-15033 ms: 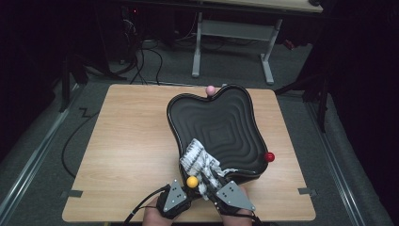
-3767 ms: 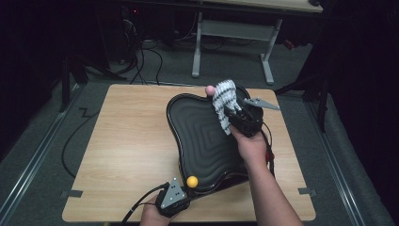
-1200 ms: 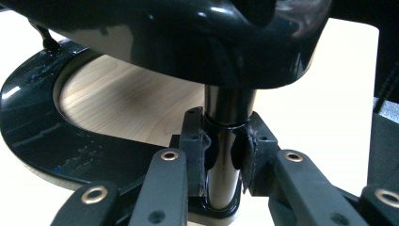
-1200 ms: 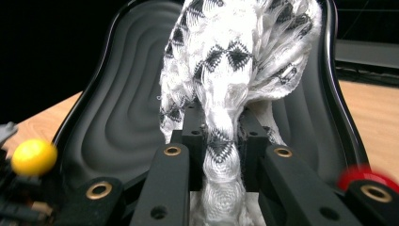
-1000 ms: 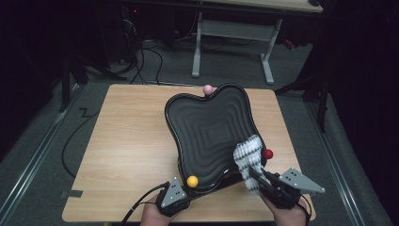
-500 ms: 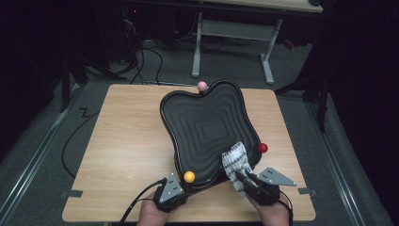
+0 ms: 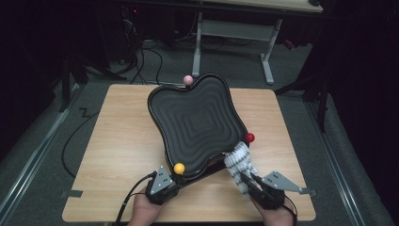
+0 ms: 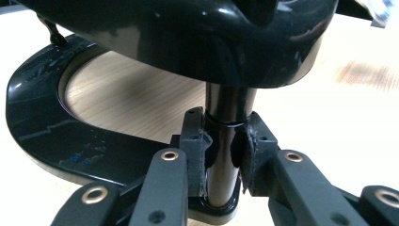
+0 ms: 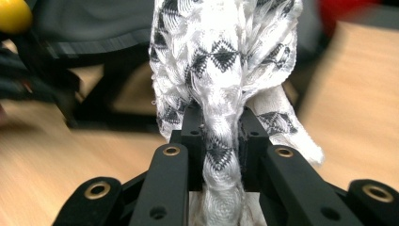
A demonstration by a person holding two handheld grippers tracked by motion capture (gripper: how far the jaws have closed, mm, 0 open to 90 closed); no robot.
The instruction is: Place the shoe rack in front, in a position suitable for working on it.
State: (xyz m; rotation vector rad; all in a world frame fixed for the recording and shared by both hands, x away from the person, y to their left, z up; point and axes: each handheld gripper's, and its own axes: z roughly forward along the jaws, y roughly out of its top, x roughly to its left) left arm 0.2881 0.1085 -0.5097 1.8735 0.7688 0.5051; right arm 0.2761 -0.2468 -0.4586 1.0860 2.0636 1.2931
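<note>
1. From the high view, a big black wavy tray (image 7: pixel 195 125) sits on the wooden counter (image 7: pixel 113 141), raised on a stand, with a pink ball (image 7: pixel 187 80) at its far edge, a red ball (image 7: pixel 249 137) at its right edge and a yellow ball (image 7: pixel 179 168) at its near edge. The left claw (image 7: pixel 171 181) reaches in just under the yellow ball, low at the near edge of the tray; I judge it is there to steady the tray. The right claw (image 7: pixel 244 179) holds a white patterned cloth (image 7: pixel 239 162) upright against the tray's near right edge, just below the red ball, which looks like wiping the rim.

2. In the left gripper view, the left claw (image 8: pixel 225 153) is pressed around a glossy black post (image 8: pixel 228 136) that rises from a curved black base (image 8: pixel 42 127) to the underside of the tray (image 8: pixel 188 33). Both pads touch the post low down, near its foot. Gripping there would keep the tray from turning or rocking while the other hand rubs it.

3. In the right gripper view, the right claw (image 9: pixel 221 136) pinches the cloth (image 9: pixel 221 56) at a twisted neck, so the loose bulk fans out above as a soft pad. The yellow ball (image 9: pixel 14 16) shows at the upper left and a red blur at the upper right, so the cloth sits between them at the tray's edge. The background is smeared; whether the cloth touches the rim here I cannot tell.
</note>
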